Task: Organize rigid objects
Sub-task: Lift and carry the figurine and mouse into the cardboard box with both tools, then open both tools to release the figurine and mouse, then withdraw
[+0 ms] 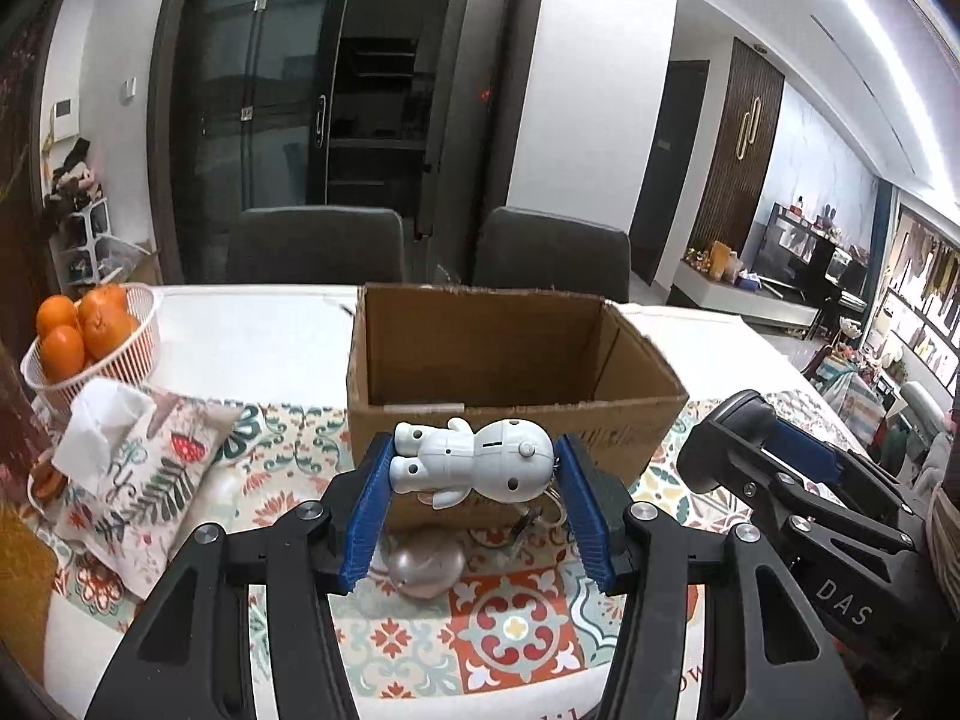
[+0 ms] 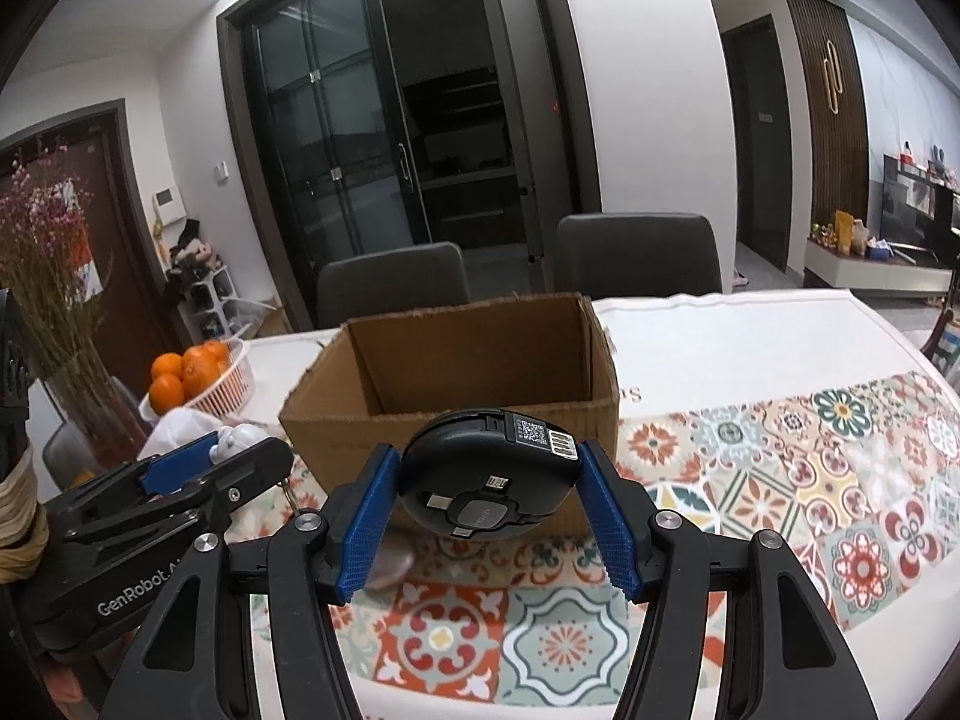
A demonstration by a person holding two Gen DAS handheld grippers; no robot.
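My left gripper is shut on a white robot figurine, held sideways above the table just in front of an open cardboard box. My right gripper is shut on a round black cable reel, also held just before the same box. The right gripper shows at the right of the left wrist view. The left gripper shows at the left of the right wrist view, with the figurine peeking out.
A patterned tablecloth covers the table. A white basket of oranges and a fabric tissue pouch lie at the left. A clear glossy object lies under the left gripper. Two grey chairs stand behind the table. Dried flowers stand far left.
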